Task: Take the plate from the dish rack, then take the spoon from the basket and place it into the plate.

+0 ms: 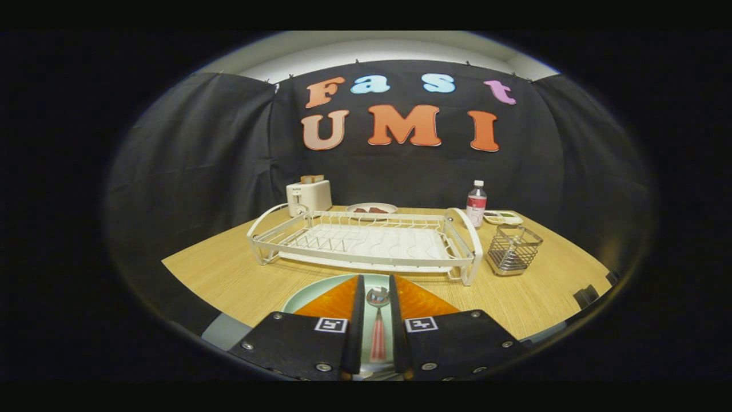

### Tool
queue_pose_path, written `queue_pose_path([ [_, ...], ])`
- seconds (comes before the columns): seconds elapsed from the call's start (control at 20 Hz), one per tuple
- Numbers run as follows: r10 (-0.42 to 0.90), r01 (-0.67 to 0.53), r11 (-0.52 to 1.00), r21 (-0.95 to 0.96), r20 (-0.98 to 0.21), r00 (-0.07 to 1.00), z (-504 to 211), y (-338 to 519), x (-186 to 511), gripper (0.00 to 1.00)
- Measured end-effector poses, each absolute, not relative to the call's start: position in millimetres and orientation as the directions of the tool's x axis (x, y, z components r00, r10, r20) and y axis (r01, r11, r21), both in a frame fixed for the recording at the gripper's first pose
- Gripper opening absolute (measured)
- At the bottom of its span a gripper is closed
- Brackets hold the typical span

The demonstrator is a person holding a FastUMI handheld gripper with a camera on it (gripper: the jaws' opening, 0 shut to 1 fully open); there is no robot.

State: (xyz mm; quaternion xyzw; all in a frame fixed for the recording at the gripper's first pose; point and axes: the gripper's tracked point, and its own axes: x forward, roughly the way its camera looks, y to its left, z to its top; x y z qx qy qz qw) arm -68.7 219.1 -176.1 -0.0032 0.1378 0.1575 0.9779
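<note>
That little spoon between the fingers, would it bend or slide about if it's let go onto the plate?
Probably stiff: the spoon has a shiny metal-looking bowl and a straight handle. It looks slim, so likely light. Lying between the gripper fingers over the smooth plate, it may slide a little once released, though it is unlikely to roll far.

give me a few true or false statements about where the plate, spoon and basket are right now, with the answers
1. The spoon lies between the gripper fingers, over the plate. True.
2. The plate stands in the dish rack. False: it lies on the table, nearer than the rack.
3. The wire basket stands beside the rack's end. True.
4. The bottle lies on its side. False: it stands upright beyond the basket.
5. The toaster sits inside the rack. False: it stands behind it.
</note>
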Motion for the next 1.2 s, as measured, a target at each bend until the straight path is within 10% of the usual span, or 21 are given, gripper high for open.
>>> queue_pose_path([
  [0.45, 0.272, -0.260, 0.962, 0.080, -0.272, 0.923, -162.4, 185.6, -51.2, 0.96],
  [1.2, 0.025, -0.027, 1.000, -0.011, -0.163, 0.986, -107.5, 18.6, -10.4, 0.98],
])
